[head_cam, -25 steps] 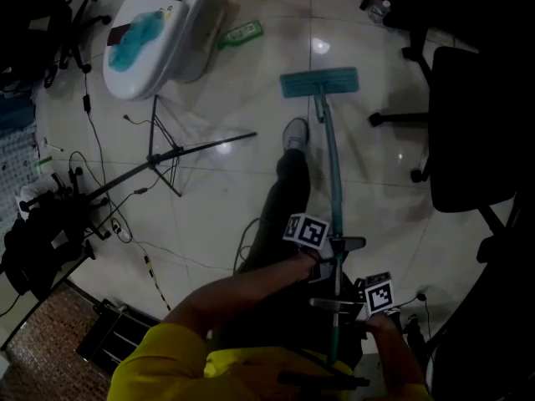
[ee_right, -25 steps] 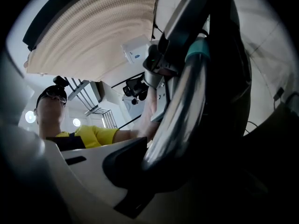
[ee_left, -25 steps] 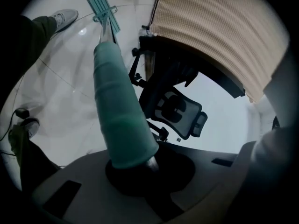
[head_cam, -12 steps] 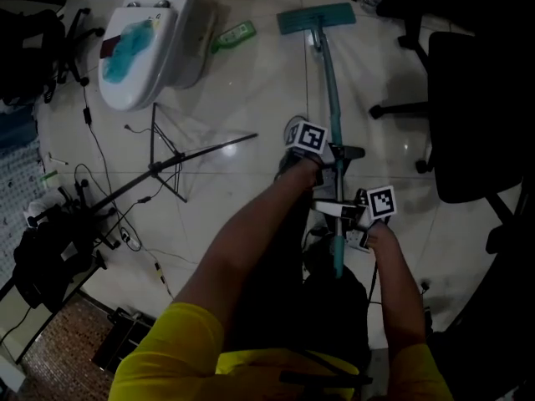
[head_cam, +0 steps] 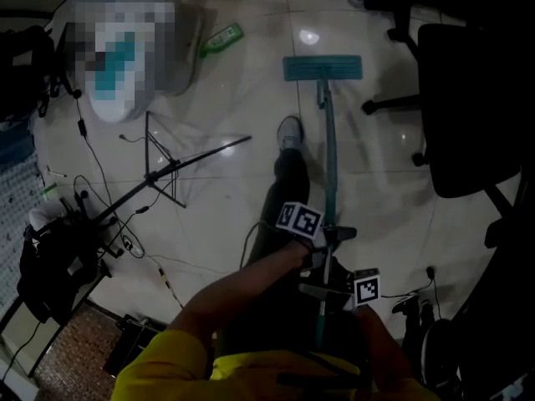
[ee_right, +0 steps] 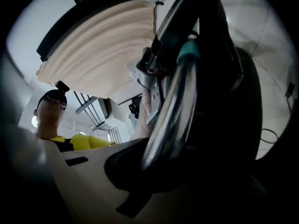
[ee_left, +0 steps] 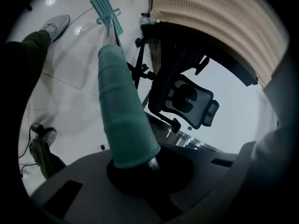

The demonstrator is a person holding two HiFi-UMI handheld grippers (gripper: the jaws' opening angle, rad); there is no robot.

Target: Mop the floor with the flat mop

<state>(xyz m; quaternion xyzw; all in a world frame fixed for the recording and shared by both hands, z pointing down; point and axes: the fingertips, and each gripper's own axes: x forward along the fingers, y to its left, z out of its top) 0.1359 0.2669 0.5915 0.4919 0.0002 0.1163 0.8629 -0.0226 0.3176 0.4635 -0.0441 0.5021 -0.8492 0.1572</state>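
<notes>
The flat mop has a teal head (head_cam: 323, 68) lying flat on the pale tiles ahead of the person's shoe (head_cam: 289, 132). Its pole (head_cam: 329, 165) runs back to both grippers. My left gripper (head_cam: 330, 239) is shut on the pole's teal sleeve (ee_left: 122, 111), with the mop head (ee_left: 106, 14) far down the pole. My right gripper (head_cam: 322, 295) sits just behind it, nearer the body, shut on the bare metal pole (ee_right: 170, 111). The jaws (ee_right: 154, 167) close around that shiny tube.
A black office chair (head_cam: 468, 107) stands right of the mop. A folded black stand (head_cam: 163, 170) and cables (head_cam: 109, 232) lie on the floor to the left, with a green bottle (head_cam: 221, 38) beyond. A black bag (head_cam: 50, 257) and brown mat (head_cam: 58, 349) are at lower left.
Half a second ago the mop was pushed farther away; now the head has slid back toward the person, and both grippers have drawn back to the body, still on the pole.
</notes>
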